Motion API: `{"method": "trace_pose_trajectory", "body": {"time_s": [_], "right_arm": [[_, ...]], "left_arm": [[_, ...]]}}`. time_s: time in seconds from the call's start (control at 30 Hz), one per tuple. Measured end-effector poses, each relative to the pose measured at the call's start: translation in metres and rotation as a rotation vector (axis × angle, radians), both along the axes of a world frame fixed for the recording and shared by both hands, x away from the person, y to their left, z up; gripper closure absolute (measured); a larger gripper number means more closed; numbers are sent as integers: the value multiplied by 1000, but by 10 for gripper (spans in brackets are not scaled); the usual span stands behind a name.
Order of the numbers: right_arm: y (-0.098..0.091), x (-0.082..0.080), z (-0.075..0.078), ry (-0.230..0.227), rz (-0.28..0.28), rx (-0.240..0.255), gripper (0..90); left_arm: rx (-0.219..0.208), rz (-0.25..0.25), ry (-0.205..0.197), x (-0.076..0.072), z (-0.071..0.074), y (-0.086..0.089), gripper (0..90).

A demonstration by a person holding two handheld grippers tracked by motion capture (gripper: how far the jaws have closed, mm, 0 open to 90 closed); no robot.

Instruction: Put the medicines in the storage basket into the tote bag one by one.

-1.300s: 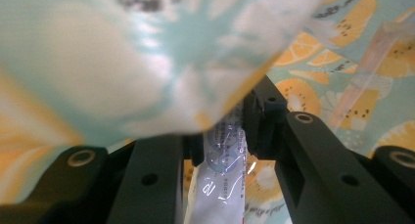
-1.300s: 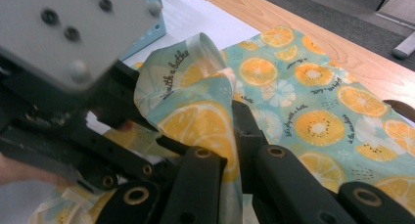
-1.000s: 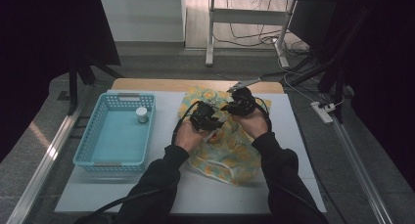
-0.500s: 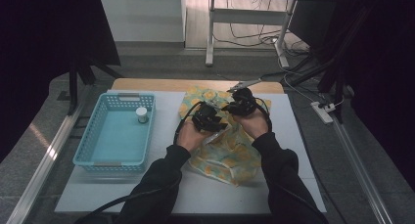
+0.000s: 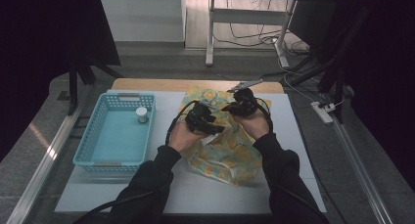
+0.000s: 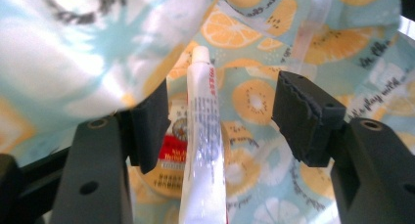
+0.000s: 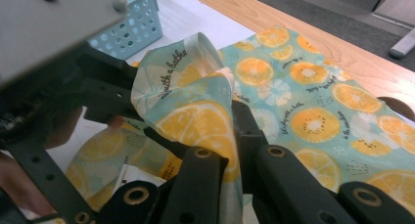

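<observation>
To the left of your left tongs [image 5: 208, 122], well apart from them on the bench [image 5: 161, 194], stands one turquoise basket [image 5: 88, 145] with a single small white jar [image 5: 142, 115] near its far right corner. Your left tongs have just been opening: the jaws now stand apart inside the mouth of the one orange-print bag [image 5: 227, 153], and one white tube [image 6: 203, 150] lies between them, close against the left pad, with the right pad clear of it. Behind the tube there is one round tin with a red label [image 6: 171, 160], resting on the bag's lining. Just to the right, your right tongs [image 5: 240, 106] are clenched on a fold of the bag's upper edge [image 7: 195, 116], holding that edge raised beside the left tongs.
</observation>
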State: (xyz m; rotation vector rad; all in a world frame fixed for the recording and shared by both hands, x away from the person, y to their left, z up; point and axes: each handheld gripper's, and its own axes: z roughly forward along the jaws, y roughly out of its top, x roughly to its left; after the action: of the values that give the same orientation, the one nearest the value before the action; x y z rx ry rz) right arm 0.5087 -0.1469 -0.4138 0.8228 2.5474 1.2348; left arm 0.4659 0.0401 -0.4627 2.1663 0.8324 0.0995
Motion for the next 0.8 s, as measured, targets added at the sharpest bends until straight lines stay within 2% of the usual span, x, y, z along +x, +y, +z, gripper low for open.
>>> {"method": "trace_pose_trajectory", "body": {"time_s": [0.1,0.17,0.37,0.43,0.67,0.8], "right_arm": [[1,-2,2,0,10,5,897],[2,-4,3,-3,18,5,897],[5,-8,6,-10,36,2,897],[6,-9,6,-11,40,1,897],[5,-10,6,-11,41,-3,897],[3,-11,6,-10,40,-4,897]], "left_arm": [[-14,-8,12,-6,5,7,338],[-8,-15,11,-10,8,11,313],[-30,-17,13,-21,17,23,238],[-45,-22,7,-24,20,28,204],[-30,-8,-21,-34,27,44,88],[-29,24,-36,-37,31,62,54]]}}
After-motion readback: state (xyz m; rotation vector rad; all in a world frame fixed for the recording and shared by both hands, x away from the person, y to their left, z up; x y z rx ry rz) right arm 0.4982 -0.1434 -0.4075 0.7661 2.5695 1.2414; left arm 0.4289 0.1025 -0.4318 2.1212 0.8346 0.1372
